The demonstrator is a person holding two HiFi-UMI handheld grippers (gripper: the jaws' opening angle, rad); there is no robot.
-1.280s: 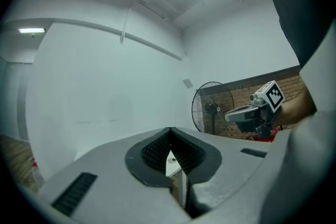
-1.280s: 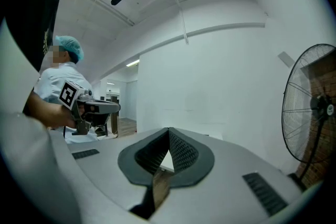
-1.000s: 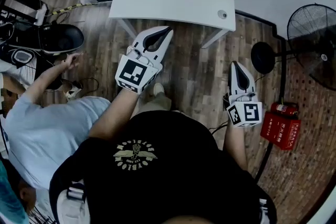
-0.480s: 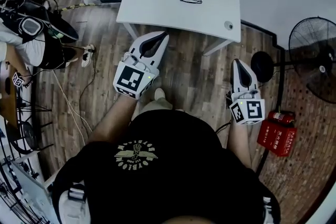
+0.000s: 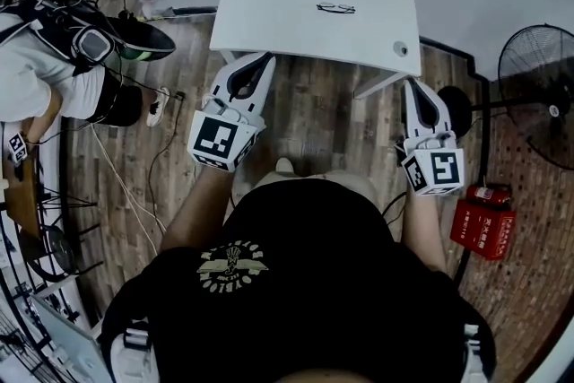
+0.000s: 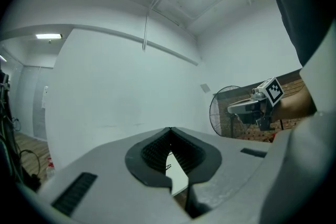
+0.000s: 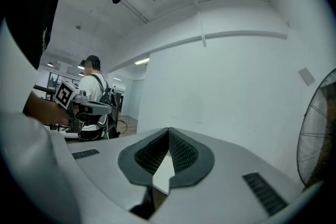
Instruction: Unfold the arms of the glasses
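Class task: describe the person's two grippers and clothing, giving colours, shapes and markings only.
The left gripper and right gripper are white shells tapering to pointed jaws with a dark ribbed lining inside. Each carries a cube with black square markers at its rear. The person wears a black short-sleeved T-shirt with a pale winged emblem.

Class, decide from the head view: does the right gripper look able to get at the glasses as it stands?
Probably not yet. The right gripper hangs shut at the edge of the table, short of the glasses. Nothing stands between them, so a forward reach looks free.
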